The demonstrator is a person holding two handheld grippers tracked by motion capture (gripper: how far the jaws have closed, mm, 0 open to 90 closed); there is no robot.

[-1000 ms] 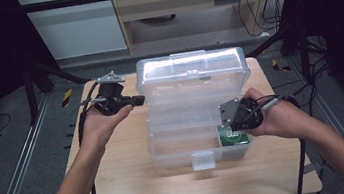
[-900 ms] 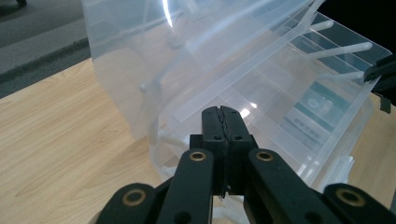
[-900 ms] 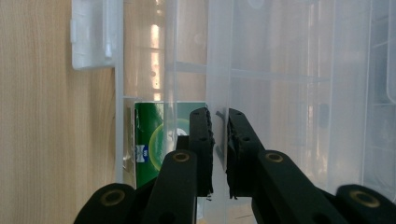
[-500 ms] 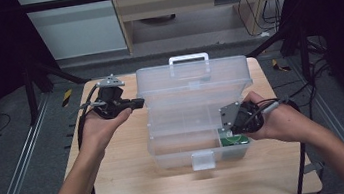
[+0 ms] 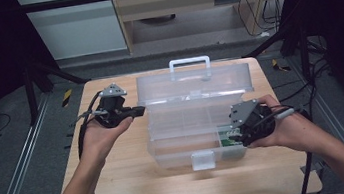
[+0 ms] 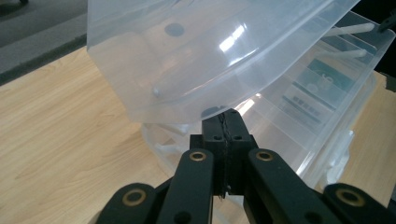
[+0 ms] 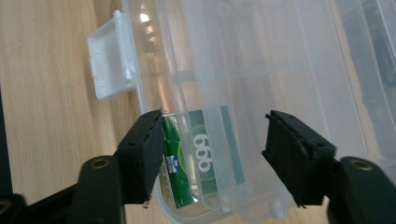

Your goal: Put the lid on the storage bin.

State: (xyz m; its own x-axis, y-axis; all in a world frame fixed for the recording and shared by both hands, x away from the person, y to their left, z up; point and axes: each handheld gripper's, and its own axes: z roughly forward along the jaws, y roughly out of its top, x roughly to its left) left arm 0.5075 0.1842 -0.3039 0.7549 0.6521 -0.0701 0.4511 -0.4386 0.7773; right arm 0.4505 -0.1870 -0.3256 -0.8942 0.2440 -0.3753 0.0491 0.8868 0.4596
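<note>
Two hands on this one, and the box (image 5: 191, 124) sits mid-tabletop (image 5: 121, 184) with its lid (image 5: 193, 81) swung up toward the far side, handle (image 5: 189, 64) on top. My left gripper (image 5: 134, 112) has its fingers pressed together and parked right at the left edge of the lid, just under its rim in the left gripper view; looks like it's propping the lid rather than pinching it. My right gripper (image 5: 231, 137) hovers at the box's near right corner, and its fingers (image 7: 144, 149) have just been spreading apart, with nothing pinched between them.

Tips as I see it: keep the left one steady so the lid doesn't flop back down, and lift the right one straight out without clipping the thin wall or the front latch (image 5: 203, 159).

Contents: a green packet (image 7: 180, 158) with white print sits in the near right compartment, standing against the wall. Farther compartments seem to have a teal-labelled pack (image 6: 322, 84) or two, but the cloudy plastic makes it hard to tell. Remaining compartments look bare.
</note>
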